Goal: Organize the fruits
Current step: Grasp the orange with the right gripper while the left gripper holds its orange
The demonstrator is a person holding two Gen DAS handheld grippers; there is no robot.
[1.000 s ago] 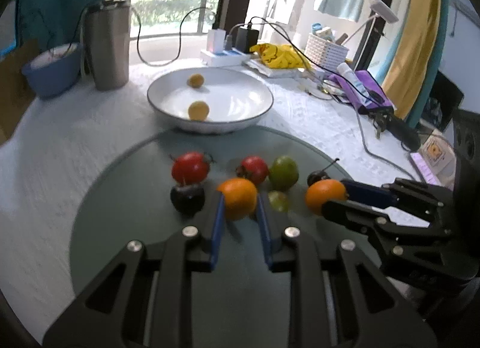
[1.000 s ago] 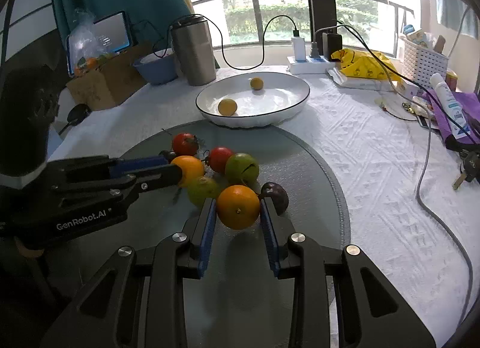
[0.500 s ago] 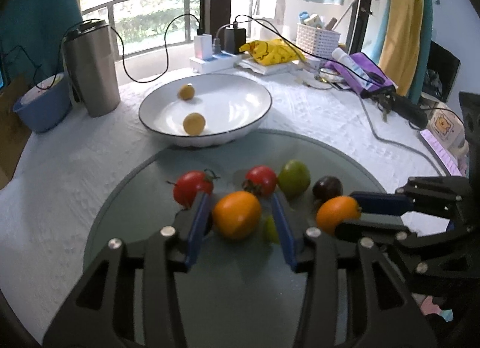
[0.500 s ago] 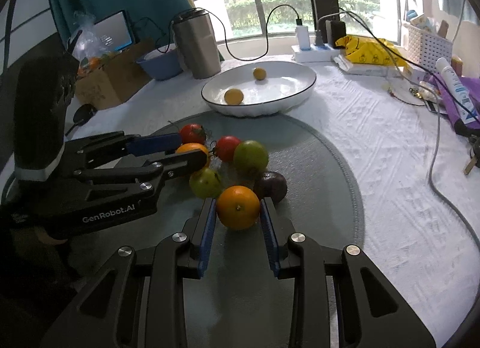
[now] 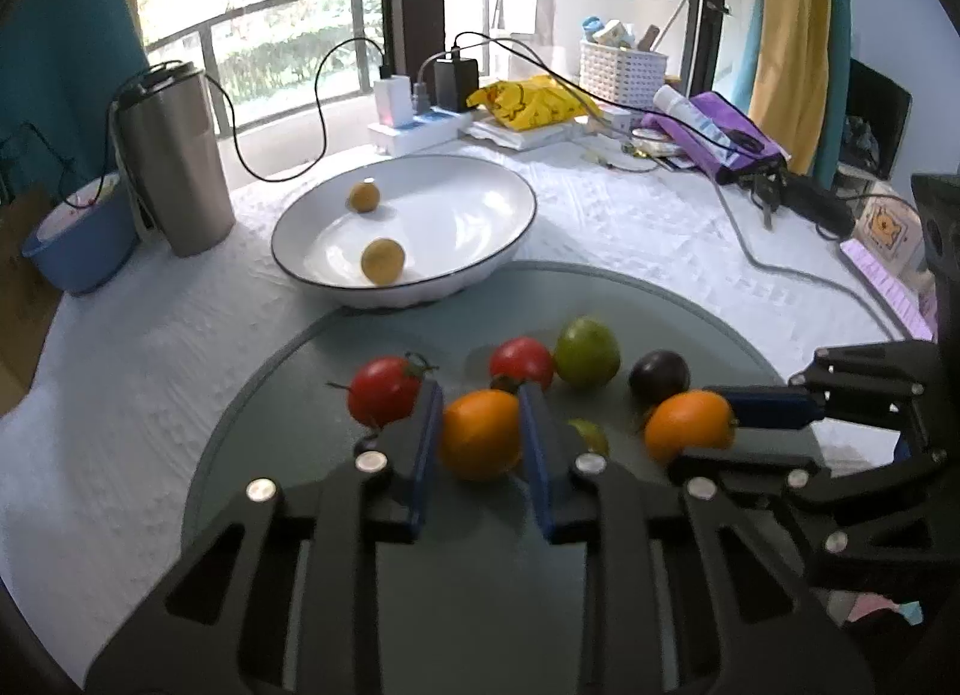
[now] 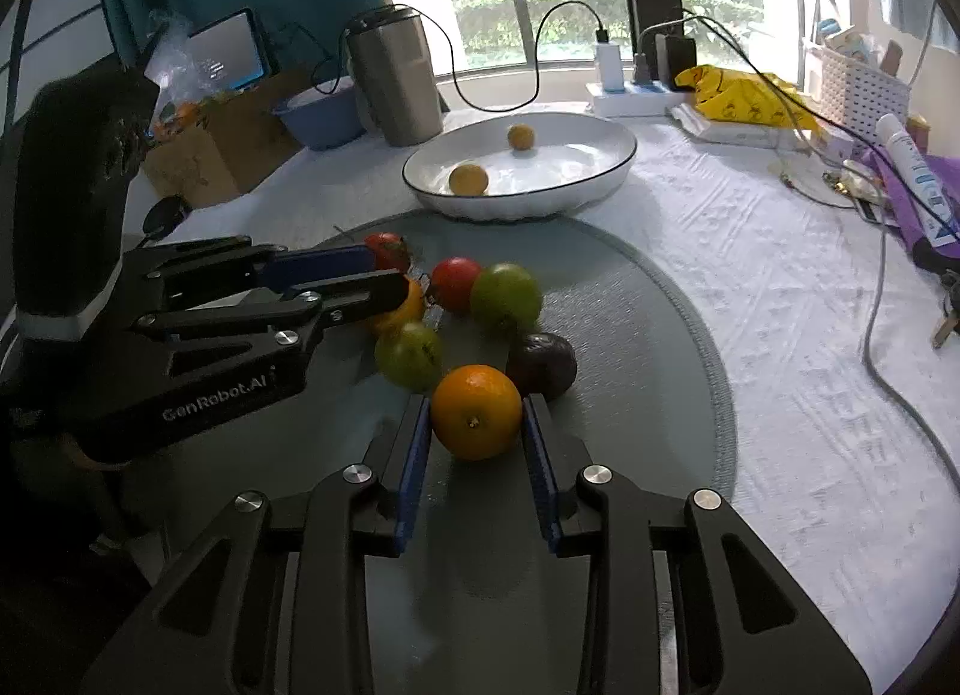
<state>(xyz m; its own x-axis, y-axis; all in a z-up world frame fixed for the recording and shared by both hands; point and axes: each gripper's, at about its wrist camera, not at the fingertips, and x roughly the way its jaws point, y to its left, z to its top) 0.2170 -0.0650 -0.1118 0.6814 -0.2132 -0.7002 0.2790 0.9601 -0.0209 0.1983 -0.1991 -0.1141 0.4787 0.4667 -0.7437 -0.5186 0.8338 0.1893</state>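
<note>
My left gripper [image 5: 480, 425] is shut on an orange fruit [image 5: 482, 434] and holds it above the grey-green round mat [image 5: 420, 605]. My right gripper [image 6: 477, 416] is shut on another orange fruit [image 6: 476, 412], which also shows in the left wrist view [image 5: 689, 424]. On the mat lie two red tomatoes [image 5: 384, 390] [image 5: 521, 360], a green fruit [image 5: 587, 353], a dark plum [image 5: 659, 376] and a small green fruit [image 6: 409, 356]. A white bowl [image 5: 480, 269] behind the mat holds two small yellow fruits [image 5: 383, 260] [image 5: 364, 196].
A steel tumbler [image 5: 174, 161] and a blue bowl [image 5: 78, 251] stand at the left. A power strip with chargers [image 5: 420, 119], a yellow bag [image 5: 534, 101], a white basket [image 5: 621, 71] and cables [image 5: 780, 269] crowd the back and right of the white tablecloth.
Both grippers have lifted and drawn back with their orange fruits. The left wrist view now looks from higher, and the fruits left on the mat lie further ahead.
</note>
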